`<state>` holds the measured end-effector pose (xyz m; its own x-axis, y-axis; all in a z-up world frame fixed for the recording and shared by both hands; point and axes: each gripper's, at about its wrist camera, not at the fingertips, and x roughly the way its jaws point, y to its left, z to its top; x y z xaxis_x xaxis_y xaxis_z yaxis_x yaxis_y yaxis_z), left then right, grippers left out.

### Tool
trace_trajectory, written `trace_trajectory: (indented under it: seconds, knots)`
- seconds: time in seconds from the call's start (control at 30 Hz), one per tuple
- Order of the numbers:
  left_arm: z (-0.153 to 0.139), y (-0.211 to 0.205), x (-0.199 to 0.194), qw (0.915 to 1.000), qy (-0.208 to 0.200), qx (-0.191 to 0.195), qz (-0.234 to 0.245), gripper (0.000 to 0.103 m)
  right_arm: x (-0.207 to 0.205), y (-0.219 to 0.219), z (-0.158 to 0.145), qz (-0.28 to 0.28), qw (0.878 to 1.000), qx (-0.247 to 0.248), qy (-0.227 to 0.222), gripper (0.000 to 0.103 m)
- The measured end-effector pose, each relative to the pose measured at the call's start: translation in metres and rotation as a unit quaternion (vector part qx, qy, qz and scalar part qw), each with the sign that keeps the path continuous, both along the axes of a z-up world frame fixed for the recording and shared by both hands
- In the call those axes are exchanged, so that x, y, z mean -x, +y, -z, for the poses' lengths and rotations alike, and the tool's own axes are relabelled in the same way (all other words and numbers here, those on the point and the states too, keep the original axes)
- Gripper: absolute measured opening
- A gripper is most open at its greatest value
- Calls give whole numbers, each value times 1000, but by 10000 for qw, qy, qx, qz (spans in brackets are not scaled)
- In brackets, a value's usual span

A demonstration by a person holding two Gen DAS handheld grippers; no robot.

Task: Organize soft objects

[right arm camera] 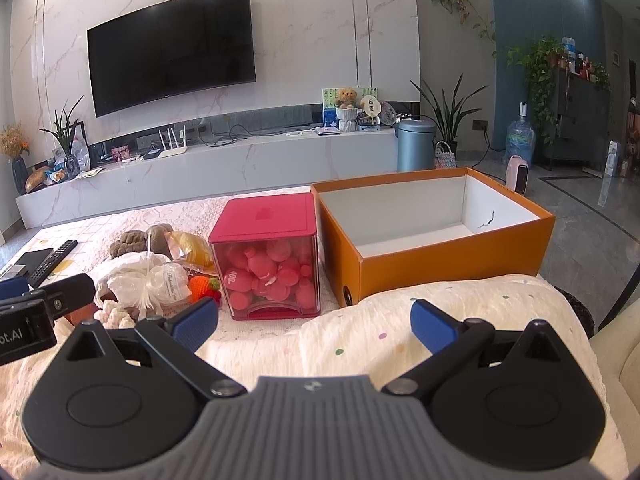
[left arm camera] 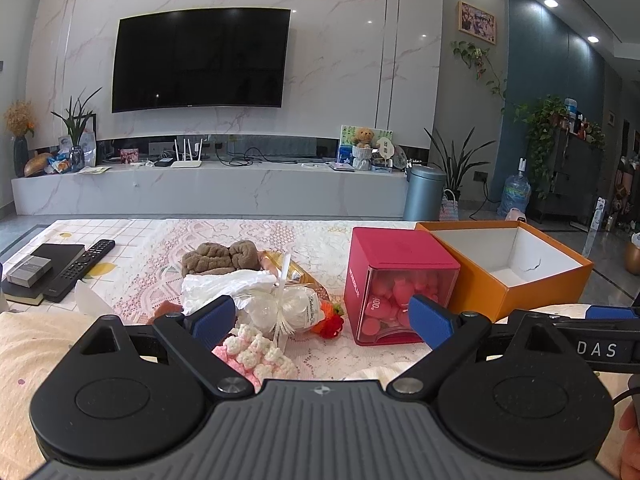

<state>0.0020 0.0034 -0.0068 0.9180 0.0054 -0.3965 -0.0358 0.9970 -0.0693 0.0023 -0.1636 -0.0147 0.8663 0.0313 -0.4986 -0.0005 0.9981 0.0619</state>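
Cream pillow (right arm camera: 460,320) lying crosswise, orange box (right arm camera: 448,264) lengthwise behind

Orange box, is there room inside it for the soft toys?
Yes. The orange box shows only bare white floor. The tablecloth behind the brown plush is free too. The pile left of the red box is crowded.

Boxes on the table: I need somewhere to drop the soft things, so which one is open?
The orange box at the right: lidless, white inside, nothing in it. The red box beside it has its lid on.
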Motion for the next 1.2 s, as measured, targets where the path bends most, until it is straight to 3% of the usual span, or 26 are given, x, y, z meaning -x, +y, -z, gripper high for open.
trace_trajectory:
  seconds: [1.2]
  knots:
    - [-1,-1,-1,10000,20,8,0,103,-3,1,3,33,9999,-9,96,100]
